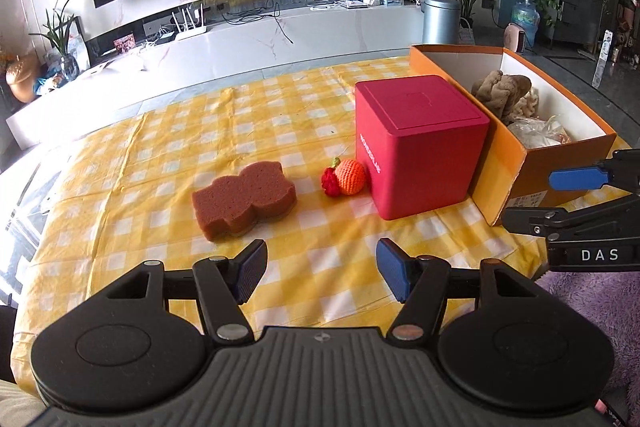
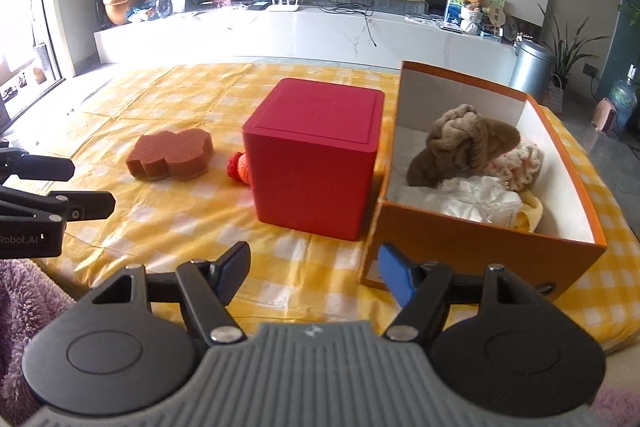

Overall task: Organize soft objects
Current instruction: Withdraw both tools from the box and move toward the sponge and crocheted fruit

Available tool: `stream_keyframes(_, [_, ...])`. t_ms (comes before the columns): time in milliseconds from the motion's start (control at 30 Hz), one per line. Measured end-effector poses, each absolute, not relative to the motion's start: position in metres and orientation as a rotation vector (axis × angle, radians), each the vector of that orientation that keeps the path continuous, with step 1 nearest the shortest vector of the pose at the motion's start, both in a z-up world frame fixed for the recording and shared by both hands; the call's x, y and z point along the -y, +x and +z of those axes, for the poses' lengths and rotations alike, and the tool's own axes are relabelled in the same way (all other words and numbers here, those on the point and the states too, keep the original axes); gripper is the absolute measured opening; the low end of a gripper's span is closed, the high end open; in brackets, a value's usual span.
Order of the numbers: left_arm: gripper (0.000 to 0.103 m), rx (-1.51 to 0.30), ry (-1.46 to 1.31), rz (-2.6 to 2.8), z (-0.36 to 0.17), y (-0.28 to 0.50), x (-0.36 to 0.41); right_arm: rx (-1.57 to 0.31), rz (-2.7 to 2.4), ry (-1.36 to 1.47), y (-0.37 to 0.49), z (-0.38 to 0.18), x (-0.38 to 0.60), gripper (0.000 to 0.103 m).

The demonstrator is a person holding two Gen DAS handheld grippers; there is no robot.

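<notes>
left wrist view: the left claw [image 1: 321,273] stands wide with nothing between its blue pads, low over the yellow checked cloth [image 1: 160,155] on the table. ahead of it lies a brown sponge [image 1: 244,205]; to the sponge's right an orange and red crochet toy [image 1: 346,177] touches the red cube box [image 1: 420,147]. the orange cardboard box [image 1: 504,163] stands just beside the cube, holding a brown knitted bundle [image 1: 500,91]. right wrist view: the right claw [image 2: 314,277] is also wide and empty, near the orange box's front corner; white and pink soft pieces [image 2: 480,199] lie inside.
</notes>
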State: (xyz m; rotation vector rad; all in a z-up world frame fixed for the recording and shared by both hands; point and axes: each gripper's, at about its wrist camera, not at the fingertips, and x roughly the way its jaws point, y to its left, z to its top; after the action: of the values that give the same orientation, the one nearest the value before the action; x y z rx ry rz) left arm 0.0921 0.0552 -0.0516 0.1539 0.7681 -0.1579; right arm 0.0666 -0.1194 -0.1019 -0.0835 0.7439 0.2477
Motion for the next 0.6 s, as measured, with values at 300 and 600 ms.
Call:
stream_keyframes(300, [0.074,-0.776,0.149,-0.156,-0.050,0.105,-0.091,-0.751,0.331,-0.142,0.093,-0.107,0.071,0.070])
stream_keyframes(600, [0.074,-0.765,0.246,-0.186,-0.049,0.130,-0.112,-0.712,0.444,-0.258,0.119,-0.104,0.026,0.069])
